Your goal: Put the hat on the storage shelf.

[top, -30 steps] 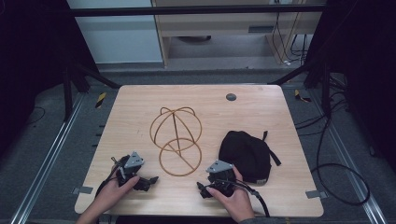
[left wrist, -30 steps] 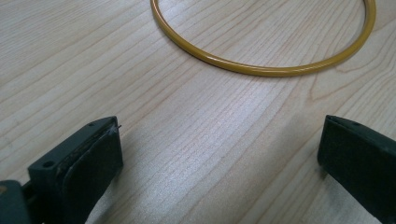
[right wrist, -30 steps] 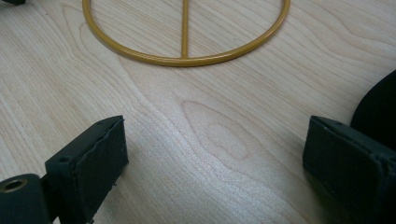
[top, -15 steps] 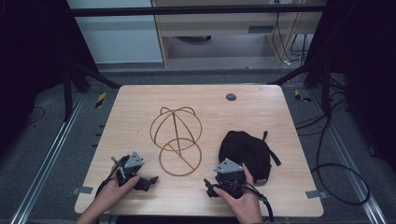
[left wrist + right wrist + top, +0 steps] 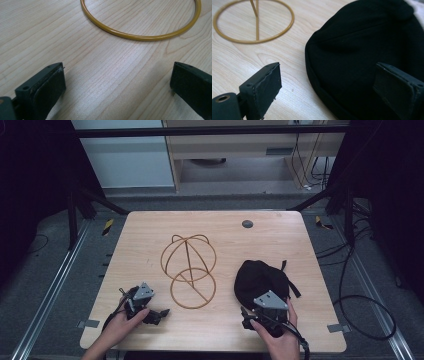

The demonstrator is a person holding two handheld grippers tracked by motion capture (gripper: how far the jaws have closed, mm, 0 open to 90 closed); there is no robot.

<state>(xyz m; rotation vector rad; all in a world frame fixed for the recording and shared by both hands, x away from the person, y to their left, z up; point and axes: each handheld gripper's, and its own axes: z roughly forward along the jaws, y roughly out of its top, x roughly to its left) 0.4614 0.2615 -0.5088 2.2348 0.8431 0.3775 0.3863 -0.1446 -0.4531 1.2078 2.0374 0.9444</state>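
Our right gripper (image 5: 248,316) has moved up to the cap (image 5: 260,277), jaws wide; grab next. Left gripper (image 5: 159,313) wide, idle.

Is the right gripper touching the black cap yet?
Cannot tell. In the right gripper view the right gripper has its jaws open, one over the black cap, one over the table; neither contact nor gap shows.
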